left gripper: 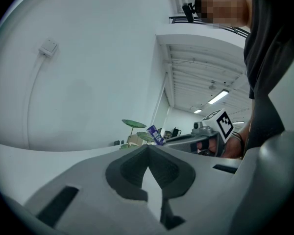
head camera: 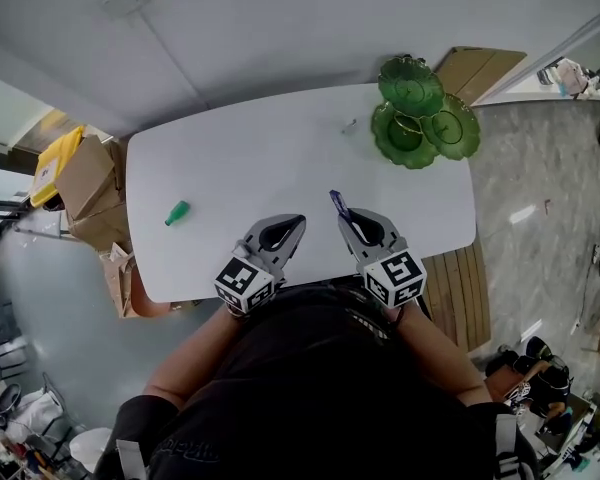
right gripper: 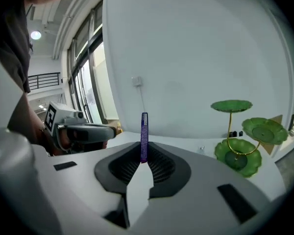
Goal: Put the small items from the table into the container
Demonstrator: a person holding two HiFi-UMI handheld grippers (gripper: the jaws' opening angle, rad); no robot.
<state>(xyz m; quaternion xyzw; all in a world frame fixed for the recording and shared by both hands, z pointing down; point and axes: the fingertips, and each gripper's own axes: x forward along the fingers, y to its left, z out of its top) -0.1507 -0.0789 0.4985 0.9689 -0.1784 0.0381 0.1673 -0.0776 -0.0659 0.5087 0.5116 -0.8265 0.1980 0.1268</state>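
My right gripper (head camera: 346, 216) is shut on a thin purple packet (head camera: 338, 204) and hangs above the near edge of the white table (head camera: 260, 158). In the right gripper view the packet (right gripper: 144, 133) stands upright between the pads. The green tiered leaf-shaped stand (head camera: 420, 118) sits at the table's far right corner, also in the right gripper view (right gripper: 242, 141). A small green item (head camera: 176, 213) lies at the table's left, and a small silvery item (head camera: 349, 125) lies near the stand. My left gripper (head camera: 296, 223) is beside the right one, its tips (left gripper: 148, 148) together with nothing between them.
Cardboard boxes (head camera: 90, 193) and a yellow object (head camera: 58, 158) stand on the floor left of the table. Wooden boards (head camera: 462, 288) lie at its right side. The person's body is against the near edge.
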